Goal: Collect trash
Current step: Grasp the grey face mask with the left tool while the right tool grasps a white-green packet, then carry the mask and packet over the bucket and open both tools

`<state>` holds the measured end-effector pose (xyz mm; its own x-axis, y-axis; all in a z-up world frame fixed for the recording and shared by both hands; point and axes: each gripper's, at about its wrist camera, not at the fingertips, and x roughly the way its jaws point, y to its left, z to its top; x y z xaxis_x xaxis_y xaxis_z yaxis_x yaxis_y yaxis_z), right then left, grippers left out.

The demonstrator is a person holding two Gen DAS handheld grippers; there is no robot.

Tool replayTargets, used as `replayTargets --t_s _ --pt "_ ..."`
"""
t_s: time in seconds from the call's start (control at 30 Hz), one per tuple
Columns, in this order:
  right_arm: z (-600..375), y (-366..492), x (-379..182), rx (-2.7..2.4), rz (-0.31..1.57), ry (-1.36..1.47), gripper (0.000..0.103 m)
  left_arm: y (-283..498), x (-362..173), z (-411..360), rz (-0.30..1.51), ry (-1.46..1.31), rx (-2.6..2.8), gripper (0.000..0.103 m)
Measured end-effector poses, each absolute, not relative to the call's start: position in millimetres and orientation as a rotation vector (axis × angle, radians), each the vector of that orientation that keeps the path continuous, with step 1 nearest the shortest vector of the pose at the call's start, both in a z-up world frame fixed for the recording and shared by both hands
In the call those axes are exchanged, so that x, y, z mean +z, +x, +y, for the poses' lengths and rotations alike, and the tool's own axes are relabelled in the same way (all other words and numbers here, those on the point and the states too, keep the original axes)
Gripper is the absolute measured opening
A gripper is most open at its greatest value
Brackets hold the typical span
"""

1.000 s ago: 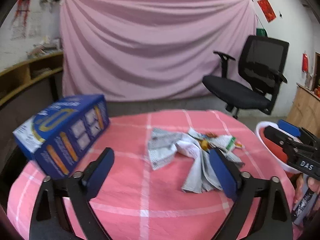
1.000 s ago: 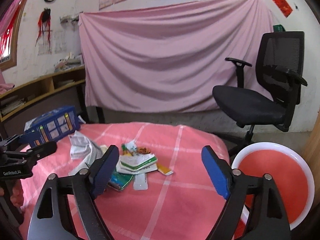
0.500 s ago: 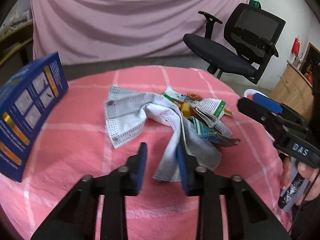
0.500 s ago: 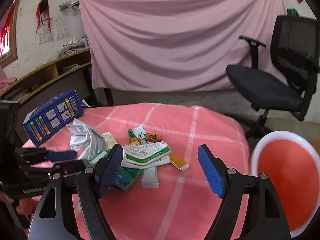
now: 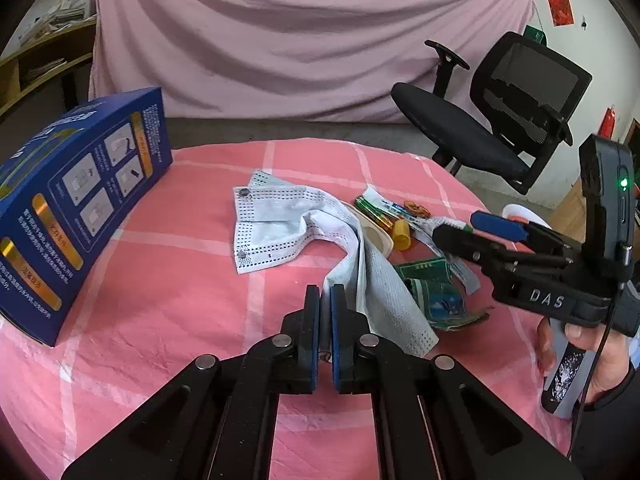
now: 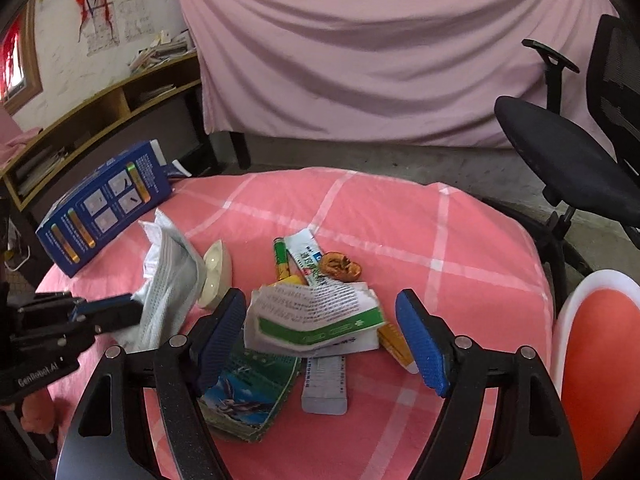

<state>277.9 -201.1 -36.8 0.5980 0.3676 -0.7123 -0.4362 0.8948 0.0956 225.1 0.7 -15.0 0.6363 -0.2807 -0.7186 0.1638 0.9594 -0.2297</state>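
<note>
Pressed together at the left tongs (image 5: 325, 300), tips just beside the near edge of one pale face mask (image 5: 384, 300) on the pink tablecloth (image 5: 160, 300); no telling whether any cloth is pinched. Spread wide at the right tongs (image 6: 320, 300), straddling one folded leaflet (image 6: 316, 316) without touching it, with one green packet (image 6: 248, 392) under the left pad. Off to the left of both tongs, one blue box (image 5: 80, 208); to the right of the right tongs, one red bin (image 6: 600, 340).
</note>
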Motion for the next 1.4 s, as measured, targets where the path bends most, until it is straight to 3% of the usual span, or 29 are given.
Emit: replayTargets --t_s 0.23,0.37,0.73,1.4 --pt "-193.9 278.0 -41.6 0.49 0.834 -0.127 0.077 210.3 -6.9 10.9 0.786 -0.146 -0.238 0.002" --pt "-189.5 276.0 -42.7 0.482 0.835 -0.159 0.071 201.2 -2.5 13.1 0.75 -0.161 -0.251 0.002" --pt "-200.6 254.7 -26.4 0.48 0.725 -0.12 0.069 185.5 4.6 14.6 0.701 -0.142 -0.199 0.002" --pt "-271.5 157.7 44.9 0.22 0.101 -0.019 0.069 154.7 77.4 -88.1 0.248 0.008 -0.287 0.001"
